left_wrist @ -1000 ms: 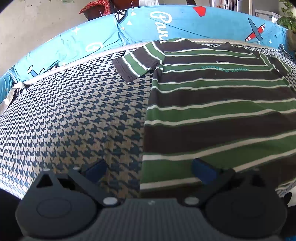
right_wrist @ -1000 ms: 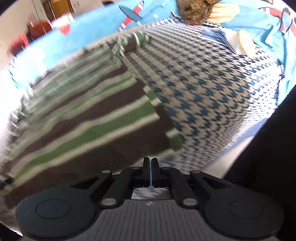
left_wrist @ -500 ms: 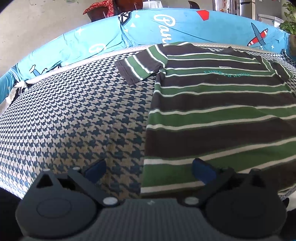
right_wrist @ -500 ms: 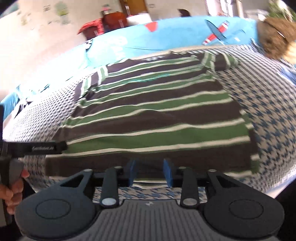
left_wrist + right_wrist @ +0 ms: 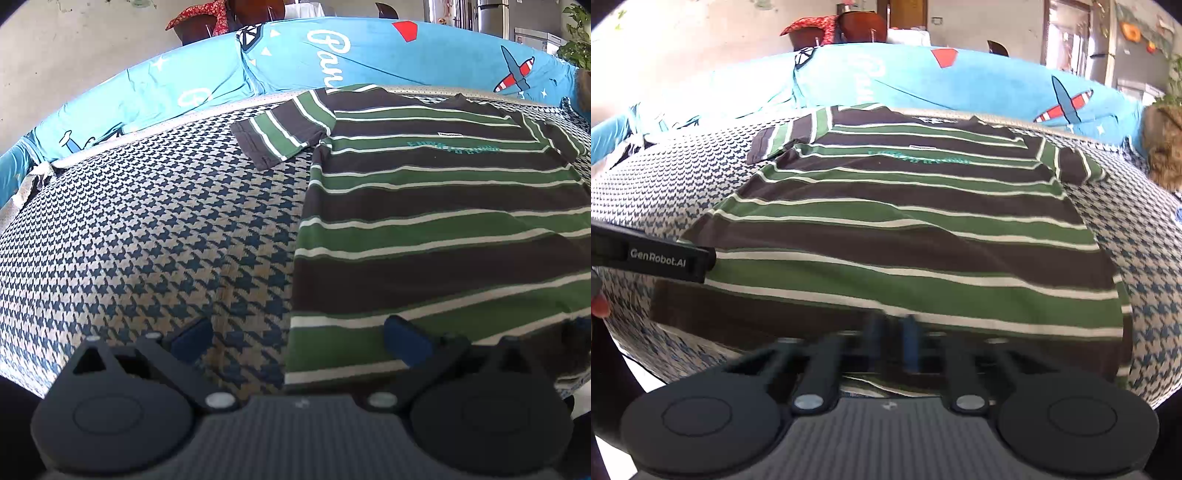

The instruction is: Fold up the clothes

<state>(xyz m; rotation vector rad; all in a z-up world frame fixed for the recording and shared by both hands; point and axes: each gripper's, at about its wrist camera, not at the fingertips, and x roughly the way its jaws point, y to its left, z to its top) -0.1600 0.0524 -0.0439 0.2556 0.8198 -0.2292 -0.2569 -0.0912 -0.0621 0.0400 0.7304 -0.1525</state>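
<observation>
The bed (image 5: 147, 229), under a blue-and-tan houndstooth cover, is serving as the folding surface, with a bright blue printed quilt (image 5: 369, 55) bunched along its far edge, out of the working space. The striped T-shirt (image 5: 424, 206), brown and green with thin white lines, is lying flat and face up on the right part of the bed, collar far and hem near, so the bottom edge is within easy reach for a first fold. Its left sleeve (image 5: 284, 129) is lying spread out to the side, not yet tucked in.

The left gripper (image 5: 299, 338) is hovering at the near left corner of the hem, jaws wide open, one pad over the bare cover and the other over the shirt, apparently lining up to pinch that corner. The right gripper (image 5: 892, 336) is sitting low over the middle of the near hem; its jaws have just been closing and are now all but together. Blur is hiding whether cloth is caught between them.
</observation>
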